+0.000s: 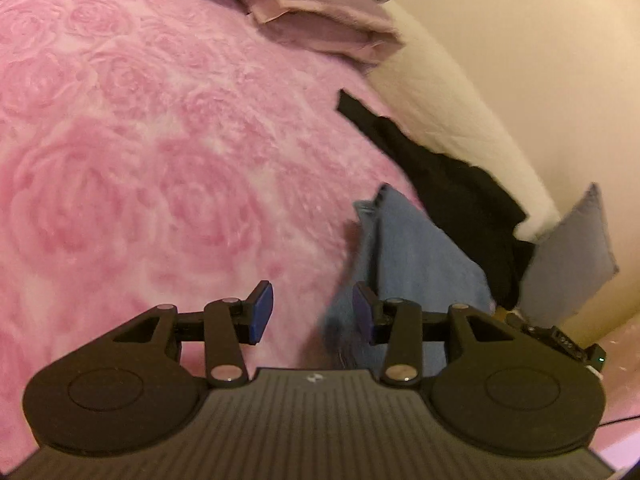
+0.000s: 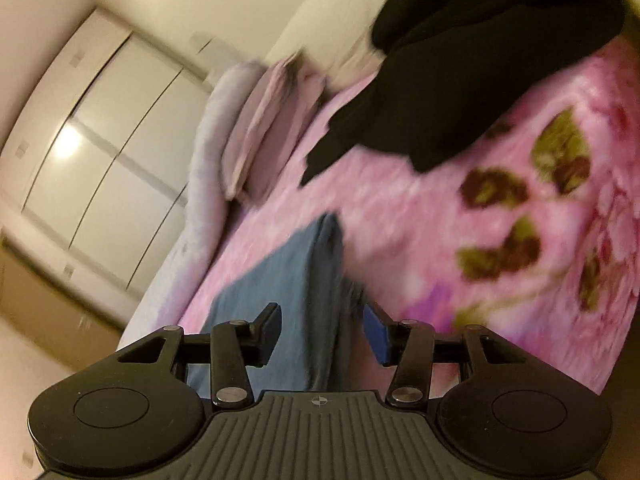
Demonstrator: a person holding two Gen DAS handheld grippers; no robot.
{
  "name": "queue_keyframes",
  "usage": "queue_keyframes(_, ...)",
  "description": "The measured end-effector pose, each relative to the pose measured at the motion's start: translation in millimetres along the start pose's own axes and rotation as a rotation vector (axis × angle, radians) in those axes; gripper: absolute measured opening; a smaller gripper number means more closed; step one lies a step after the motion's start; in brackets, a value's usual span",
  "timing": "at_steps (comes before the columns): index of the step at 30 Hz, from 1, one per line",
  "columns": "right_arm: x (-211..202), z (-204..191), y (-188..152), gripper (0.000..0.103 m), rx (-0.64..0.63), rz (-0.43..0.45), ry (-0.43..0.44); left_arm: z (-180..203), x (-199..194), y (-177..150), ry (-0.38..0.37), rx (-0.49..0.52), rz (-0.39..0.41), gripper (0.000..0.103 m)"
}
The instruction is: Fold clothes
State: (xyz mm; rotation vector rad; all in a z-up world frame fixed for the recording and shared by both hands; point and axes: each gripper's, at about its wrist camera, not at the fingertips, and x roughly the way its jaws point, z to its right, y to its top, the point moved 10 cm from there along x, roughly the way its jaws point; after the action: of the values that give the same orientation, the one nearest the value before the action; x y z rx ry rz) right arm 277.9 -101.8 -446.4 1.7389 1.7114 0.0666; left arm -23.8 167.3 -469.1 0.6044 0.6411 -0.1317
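On the bed [image 1: 140, 140], the blue garment [image 2: 288, 280] runs lengthwise straight ahead between the right gripper [image 2: 322, 334]'s open, empty jaws; the left gripper [image 1: 314, 312], also open, sits beside it.

Both views are being lit warmly and rather dimly from indoor light, and a bright glare spot is being reflected on the wardrobe doors [image 2: 100, 168]. Straight edges are being bent strongly by the fisheye lenses, and corners are being darkened. The pink blanket [image 2: 460, 240] and blue garment [image 2: 296, 300] are being smeared by motion blur, most heavily in the right wrist view.
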Motion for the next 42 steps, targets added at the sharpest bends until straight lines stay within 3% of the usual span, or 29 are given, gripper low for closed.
queue_keyframes(3,17,0,16,0.05,0.08,-0.021,-0.05,19,13,17,0.006,-0.025,-0.048,0.038)
queue_keyframes(14,75,0,54,0.055,0.013,-0.242,-0.14,70,114,68,0.088,-0.013,-0.163,0.051)
queue_keyframes(15,80,1,53,0.055,0.013,-0.258,-0.134,71,124,67,0.086,-0.015,-0.173,0.048)
queue_keyframes(16,86,0,51,0.044,0.005,-0.278,-0.123,72,134,65,0.066,-0.028,-0.181,0.037)
queue_keyframes(17,91,0,49,0.024,-0.003,-0.298,-0.113,73,139,62,0.045,-0.051,-0.186,0.024)
queue_keyframes(18,94,-2,49,0.017,-0.029,-0.31,-0.114,76,140,63,0.032,-0.058,-0.179,0.011)
queue_keyframes(19,95,-7,50,0.016,-0.074,-0.311,-0.126,78,139,63,0.02,-0.064,-0.171,0.007)
queue_keyframes(24,94,-42,61,0.014,-0.234,-0.292,-0.102,94,104,74,-0.011,-0.009,-0.065,0.004)
queue_keyframes(26,97,-52,61,0.014,-0.29,-0.285,-0.083,85,104,77,0.012,-0.028,-0.073,0.004)
queue_keyframes(29,118,-48,56,0.015,-0.306,-0.293,-0.143,74,126,80,0.048,-0.036,-0.101,0.005)
queue_keyframes(32,134,-32,49,0.016,-0.277,-0.293,-0.208,54,140,72,0.062,-0.114,-0.113,0.012)
queue_keyframes(33,136,-24,46,0.019,-0.235,-0.298,-0.215,48,139,68,0.062,-0.165,-0.109,0.018)
queue_keyframes(34,135,-17,45,0.024,-0.176,-0.305,-0.214,46,132,67,0.052,-0.195,-0.097,0.018)
queue_keyframes(37,120,-14,51,0.046,-0.046,-0.296,-0.147,41,107,63,0.047,-0.256,-0.066,0.018)
queue_keyframes(39,114,-15,58,0.053,-0.047,-0.29,-0.11,39,88,62,0.072,-0.261,-0.056,0.02)
queue_keyframes(42,127,-10,65,0.055,-0.106,-0.325,-0.078,37,74,62,0.079,-0.271,-0.058,0.022)
